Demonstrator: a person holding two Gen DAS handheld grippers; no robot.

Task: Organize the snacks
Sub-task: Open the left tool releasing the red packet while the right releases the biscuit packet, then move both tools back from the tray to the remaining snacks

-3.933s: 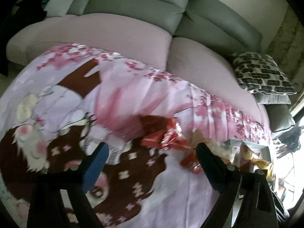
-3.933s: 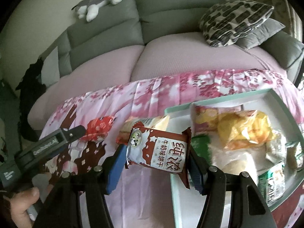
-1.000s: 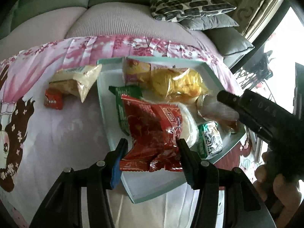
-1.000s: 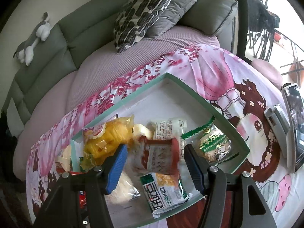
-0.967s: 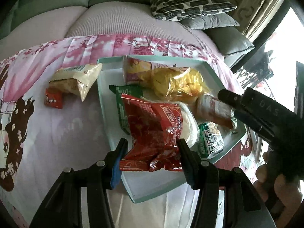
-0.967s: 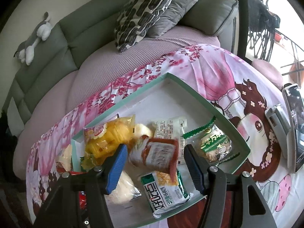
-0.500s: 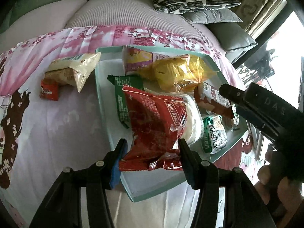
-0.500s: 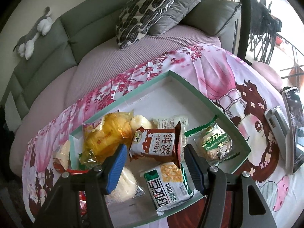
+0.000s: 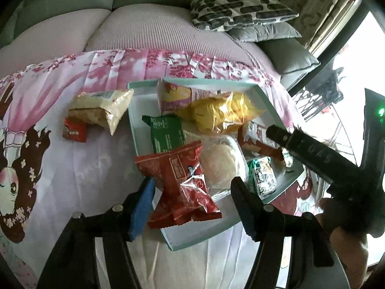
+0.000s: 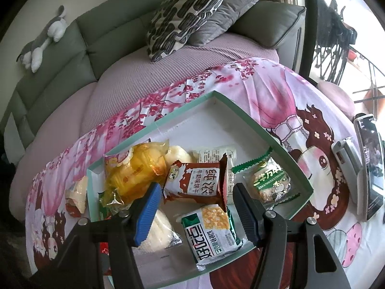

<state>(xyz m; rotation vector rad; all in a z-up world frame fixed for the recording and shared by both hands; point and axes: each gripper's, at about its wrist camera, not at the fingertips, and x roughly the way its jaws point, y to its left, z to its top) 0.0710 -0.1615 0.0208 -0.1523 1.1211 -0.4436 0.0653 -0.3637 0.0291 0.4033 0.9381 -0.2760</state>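
Note:
A mint-rimmed white tray (image 9: 134,130) (image 10: 250,120) on the pink printed cloth holds several snack packs. In the left wrist view, my left gripper (image 9: 192,192) is open, and the red snack pack (image 9: 180,180) lies loose between its fingers over the tray's near corner. A cream pack (image 9: 103,108) and a small red packet (image 9: 74,132) lie on the cloth left of the tray. In the right wrist view, my right gripper (image 10: 195,207) is open above the tray, just behind the brown-and-white milk biscuit pack (image 10: 195,183), which rests on other packs. The right gripper's body also shows in the left wrist view (image 9: 312,154).
A grey sofa with a pink cover (image 10: 192,62) and patterned cushions (image 10: 187,12) runs behind the table. A phone (image 10: 370,168) and a silver device (image 10: 346,156) lie on the cloth right of the tray. A window is at the far right.
The left gripper carried the red pack over the tray and opened, so the pack now sits loose. The right gripper let go of the milk biscuit pack, which dropped onto the tray.

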